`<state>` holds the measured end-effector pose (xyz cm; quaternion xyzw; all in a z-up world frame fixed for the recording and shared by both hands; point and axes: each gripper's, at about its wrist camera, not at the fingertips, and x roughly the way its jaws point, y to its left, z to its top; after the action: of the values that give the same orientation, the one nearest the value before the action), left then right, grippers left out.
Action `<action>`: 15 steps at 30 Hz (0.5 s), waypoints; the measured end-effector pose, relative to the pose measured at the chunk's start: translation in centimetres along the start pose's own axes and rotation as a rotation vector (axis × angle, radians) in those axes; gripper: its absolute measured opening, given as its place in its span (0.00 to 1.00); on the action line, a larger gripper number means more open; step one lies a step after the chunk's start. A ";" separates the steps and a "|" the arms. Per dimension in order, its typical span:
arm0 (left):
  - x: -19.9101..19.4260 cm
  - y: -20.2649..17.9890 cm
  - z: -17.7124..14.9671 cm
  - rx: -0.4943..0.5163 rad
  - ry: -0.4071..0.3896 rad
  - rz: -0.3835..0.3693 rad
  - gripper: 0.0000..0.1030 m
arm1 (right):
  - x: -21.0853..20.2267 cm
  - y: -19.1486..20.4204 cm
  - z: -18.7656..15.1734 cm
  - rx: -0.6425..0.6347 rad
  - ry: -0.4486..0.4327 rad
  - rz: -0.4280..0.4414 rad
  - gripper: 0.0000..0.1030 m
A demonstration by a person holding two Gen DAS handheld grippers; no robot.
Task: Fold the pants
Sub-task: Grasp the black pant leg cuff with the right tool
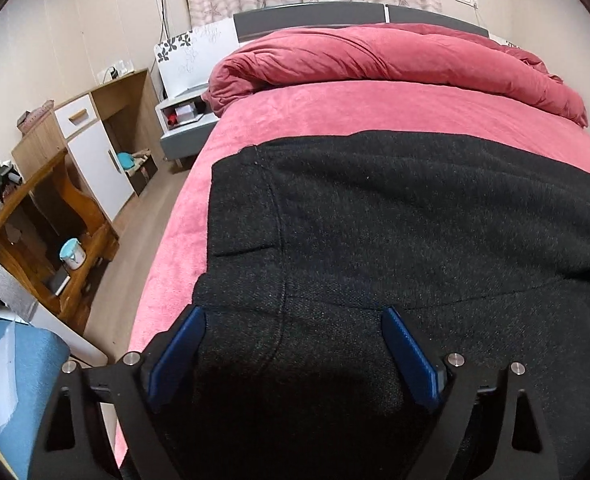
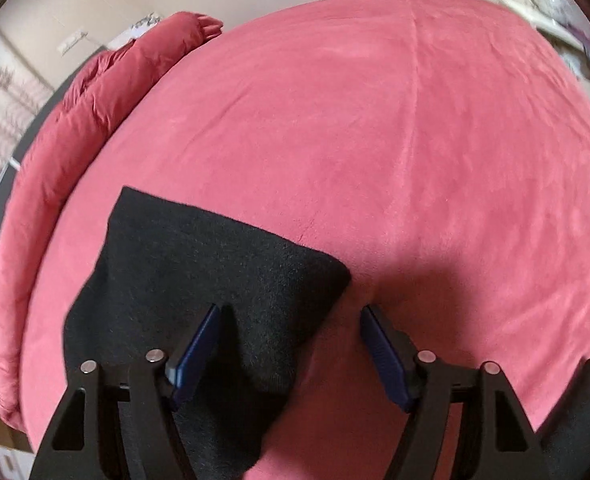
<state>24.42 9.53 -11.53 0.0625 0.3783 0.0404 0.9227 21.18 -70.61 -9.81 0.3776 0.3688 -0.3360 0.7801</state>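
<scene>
One pair of black pants [image 1: 395,220] on one pink bed [image 1: 295,112]; one red duvet [image 1: 375,60]. Left gripper [image 1: 293,312] released, right gripper [image 2: 291,312] released, both above fabric.

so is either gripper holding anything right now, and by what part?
Nothing held. The left gripper and right gripper both have jaws spread open over the pants lying on the bed.
</scene>
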 end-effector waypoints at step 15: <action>-1.6 -0.1 -1.8 -0.039 0.025 -0.028 0.94 | -0.2 -2.6 -0.1 0.097 0.016 0.260 0.48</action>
<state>22.01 9.44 -11.73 0.0388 0.3900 0.0359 0.9193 18.95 -71.80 -10.61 0.4620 0.3063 -0.2465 0.7950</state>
